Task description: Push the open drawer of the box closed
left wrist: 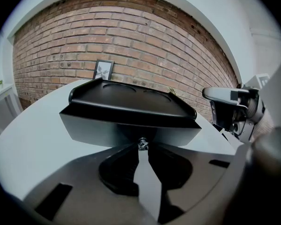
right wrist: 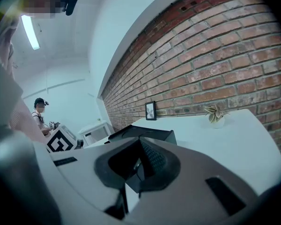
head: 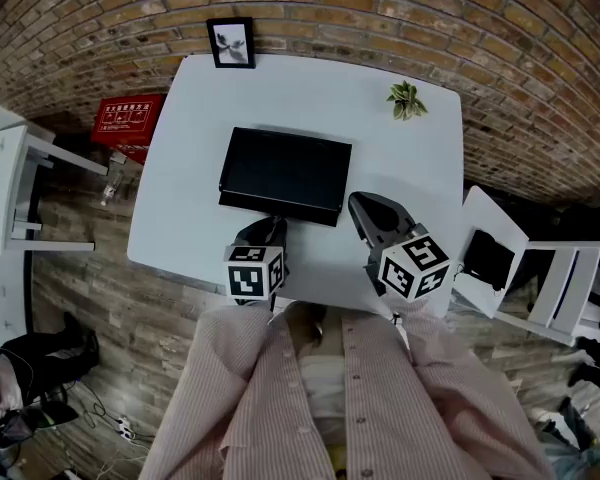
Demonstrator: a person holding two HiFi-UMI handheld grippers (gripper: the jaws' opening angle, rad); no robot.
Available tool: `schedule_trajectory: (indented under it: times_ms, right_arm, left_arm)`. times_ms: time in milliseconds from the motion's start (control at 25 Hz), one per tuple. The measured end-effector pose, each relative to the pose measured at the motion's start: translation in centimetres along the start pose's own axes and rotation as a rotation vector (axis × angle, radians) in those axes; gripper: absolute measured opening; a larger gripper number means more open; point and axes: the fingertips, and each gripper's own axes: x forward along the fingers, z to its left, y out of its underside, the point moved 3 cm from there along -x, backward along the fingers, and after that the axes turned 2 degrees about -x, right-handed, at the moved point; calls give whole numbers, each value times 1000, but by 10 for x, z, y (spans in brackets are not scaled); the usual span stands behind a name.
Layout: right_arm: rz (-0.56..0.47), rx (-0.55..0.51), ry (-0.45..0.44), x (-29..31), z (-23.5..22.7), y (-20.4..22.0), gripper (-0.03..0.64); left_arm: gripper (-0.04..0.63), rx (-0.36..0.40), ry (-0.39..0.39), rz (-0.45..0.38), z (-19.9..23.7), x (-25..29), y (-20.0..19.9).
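Observation:
A flat black box [head: 285,168] lies mid-table on the white table [head: 180,148]. Its drawer front [left wrist: 103,130] faces me as a grey panel under the box's raised-rim top [left wrist: 131,100]. How far the drawer stands out I cannot tell. My left gripper [head: 275,224] [left wrist: 141,147] is at the middle of that front, its tips pinched on the small metal knob [left wrist: 141,143]. Right of it, my right gripper [head: 359,204] [right wrist: 136,167] hovers by the box's near right corner, shut and holding nothing. The box [right wrist: 145,134] shows just past its jaws.
A framed picture [head: 231,43] leans on the brick wall at the table's back edge. A small potted plant [head: 407,99] sits at the back right. A white chair [head: 540,278] stands right of the table, a white shelf [head: 10,183] left. A person [right wrist: 40,116] stands far off.

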Motion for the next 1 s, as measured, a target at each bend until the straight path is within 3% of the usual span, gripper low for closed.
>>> schedule_trajectory:
  times_ms: [1000]
  right_arm:
    - [-16, 19, 59, -2, -12, -2, 3]
  left_arm:
    - [61, 9, 15, 11, 1, 14, -15]
